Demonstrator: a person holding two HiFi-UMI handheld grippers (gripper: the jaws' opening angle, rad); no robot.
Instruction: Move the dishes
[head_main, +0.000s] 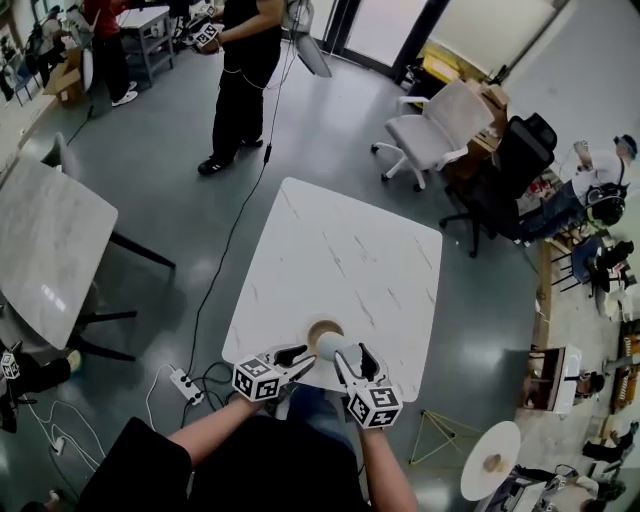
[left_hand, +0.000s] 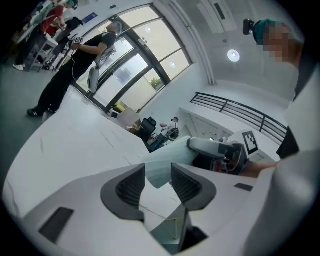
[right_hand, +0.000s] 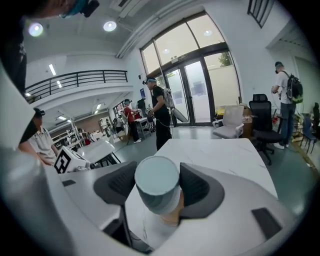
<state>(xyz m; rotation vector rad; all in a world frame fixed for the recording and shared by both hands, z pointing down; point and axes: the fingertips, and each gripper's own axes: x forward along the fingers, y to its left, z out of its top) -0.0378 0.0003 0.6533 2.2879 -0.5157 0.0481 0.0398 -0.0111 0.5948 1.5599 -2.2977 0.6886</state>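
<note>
Right hand-held gripper (right_hand: 158, 173) has the pale cup (right_hand: 157, 189) clamped between its pads. They're only as far apart as the cup is wide, and one flat end of the cup is tipped up toward that gripper's camera. From the head view, the cup sits at the near edge of the white worktop (head_main: 345, 245), right at the rim of a tan saucer (head_main: 321, 329). Whether it's touching that saucer or hanging just over it, I can't say from here. The cup's long axis leans back toward the person and isn't plumb, so it looks like it needs levelling before it goes down anywhere. Over to the left hand-held gripper (head_main: 300, 358): it's just beside the cup on the person's left, jaws standing well apart with nothing between them, only bare worktop showing through the gap. It points across toward the cup and the other gripper. The saucer lies just ahead of both tips and, by my reading, a touch nearer the left one, so the free left side looks best placed to take it. The whole far stretch of worktop lies ahead of the pair, and that's where the cup looks bound to travel.
</note>
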